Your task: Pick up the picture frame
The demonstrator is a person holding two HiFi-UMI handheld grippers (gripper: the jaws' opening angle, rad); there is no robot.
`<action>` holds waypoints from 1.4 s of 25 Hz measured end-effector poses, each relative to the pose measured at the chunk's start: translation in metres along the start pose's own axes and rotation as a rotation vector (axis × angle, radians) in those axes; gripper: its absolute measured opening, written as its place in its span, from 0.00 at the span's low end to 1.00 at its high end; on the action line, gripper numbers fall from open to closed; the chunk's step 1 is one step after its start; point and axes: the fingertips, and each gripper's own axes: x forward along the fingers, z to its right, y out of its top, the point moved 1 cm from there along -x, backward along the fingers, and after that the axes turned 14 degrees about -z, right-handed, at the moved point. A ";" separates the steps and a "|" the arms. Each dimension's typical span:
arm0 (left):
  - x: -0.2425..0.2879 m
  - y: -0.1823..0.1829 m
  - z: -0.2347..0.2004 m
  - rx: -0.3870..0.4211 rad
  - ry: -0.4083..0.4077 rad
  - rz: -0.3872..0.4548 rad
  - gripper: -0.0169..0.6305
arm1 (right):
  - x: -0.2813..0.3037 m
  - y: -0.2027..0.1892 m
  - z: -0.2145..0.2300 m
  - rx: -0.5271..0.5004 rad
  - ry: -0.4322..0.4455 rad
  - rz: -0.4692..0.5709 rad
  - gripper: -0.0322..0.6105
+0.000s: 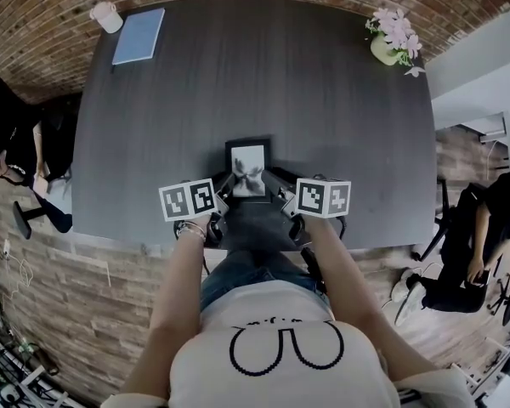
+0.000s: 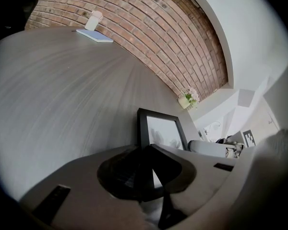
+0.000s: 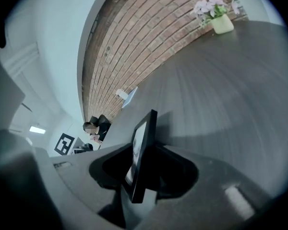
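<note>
Head view: picture frame (image 1: pixel 247 167) at the near side of the worktop (image 1: pixel 238 75), long axis running away from the person. Left gripper (image 1: pixel 226 192) at its left edge, right gripper (image 1: pixel 277 192) at its right edge, both angled down and inward.

Left gripper view: fingers (image 2: pixel 201 169) clamped on the frame's near left corner.

Right gripper view: frame edge-on between fingers set apart, not visibly pressing; likely needing to close there before any lift.

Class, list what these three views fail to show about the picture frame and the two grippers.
- Head view: the picture frame has its lower corners hidden behind the left gripper and right gripper, so whether it touches the table is unclear.
- Its picture: too small in the head view, nearly edge-on in the right gripper view.
</note>
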 end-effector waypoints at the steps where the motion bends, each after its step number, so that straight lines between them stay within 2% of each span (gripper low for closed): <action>1: 0.000 0.000 0.000 -0.001 -0.001 0.000 0.14 | 0.003 -0.001 0.000 0.017 0.017 -0.011 0.28; 8: 0.000 0.000 0.001 -0.005 -0.009 -0.003 0.14 | 0.023 -0.002 -0.006 0.140 0.163 -0.038 0.28; 14: 0.000 0.000 0.001 -0.007 -0.014 -0.005 0.14 | 0.032 -0.002 -0.013 0.280 0.339 -0.031 0.24; 15: 0.000 0.000 0.001 -0.005 -0.014 -0.007 0.14 | 0.033 -0.002 -0.012 0.288 0.345 -0.029 0.23; 18: 0.000 0.001 0.001 -0.001 -0.014 -0.010 0.14 | 0.035 -0.003 -0.009 0.271 0.315 -0.033 0.11; 23: 0.000 0.001 0.000 -0.005 -0.019 -0.009 0.14 | 0.036 -0.003 -0.011 0.225 0.292 -0.039 0.10; 32: 0.000 -0.001 0.002 0.007 -0.015 -0.008 0.15 | 0.035 -0.005 -0.012 0.215 0.300 -0.033 0.10; 35: -0.003 -0.003 0.004 0.025 -0.002 -0.013 0.21 | 0.034 -0.006 -0.013 0.210 0.305 -0.036 0.10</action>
